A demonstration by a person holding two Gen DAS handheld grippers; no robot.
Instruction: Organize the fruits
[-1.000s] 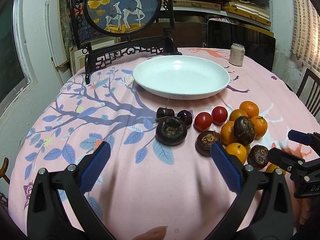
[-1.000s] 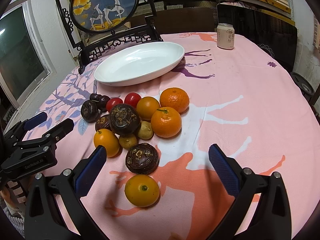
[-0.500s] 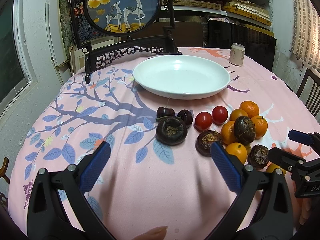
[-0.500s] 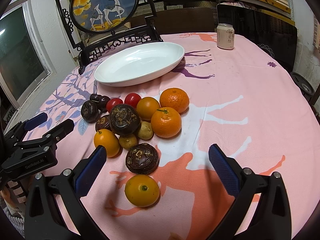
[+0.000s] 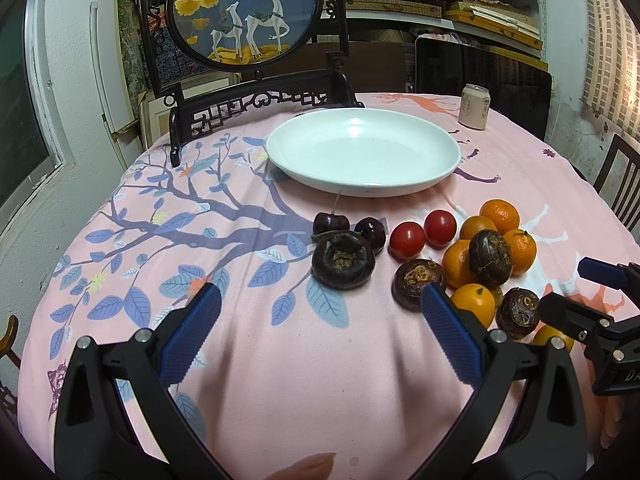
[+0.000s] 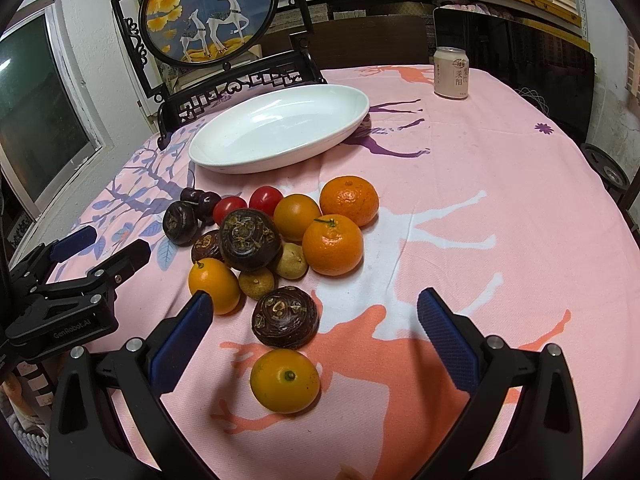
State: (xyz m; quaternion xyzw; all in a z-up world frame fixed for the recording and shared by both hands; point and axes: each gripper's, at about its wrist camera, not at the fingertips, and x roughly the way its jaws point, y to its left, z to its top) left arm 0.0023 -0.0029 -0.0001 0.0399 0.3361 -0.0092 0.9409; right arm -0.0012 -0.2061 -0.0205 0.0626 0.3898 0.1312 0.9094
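Observation:
An empty white plate (image 5: 362,152) (image 6: 280,132) sits at the back of the pink table. In front of it lies a pile of fruit: oranges (image 6: 333,244), two red tomatoes (image 5: 407,241), two dark cherries (image 5: 330,223), several dark brown water chestnuts (image 5: 343,259) (image 6: 285,317) and small yellow fruits (image 6: 285,380). My left gripper (image 5: 316,320) is open and empty, just short of the chestnuts. My right gripper (image 6: 310,328) is open and empty, its fingers on either side of the nearest yellow fruit and chestnut, apart from them.
A drink can (image 5: 474,107) (image 6: 451,73) stands at the back right. A dark carved screen with a deer picture (image 5: 248,12) stands behind the plate. Each gripper shows in the other's view: the right one (image 5: 600,320), the left one (image 6: 72,280).

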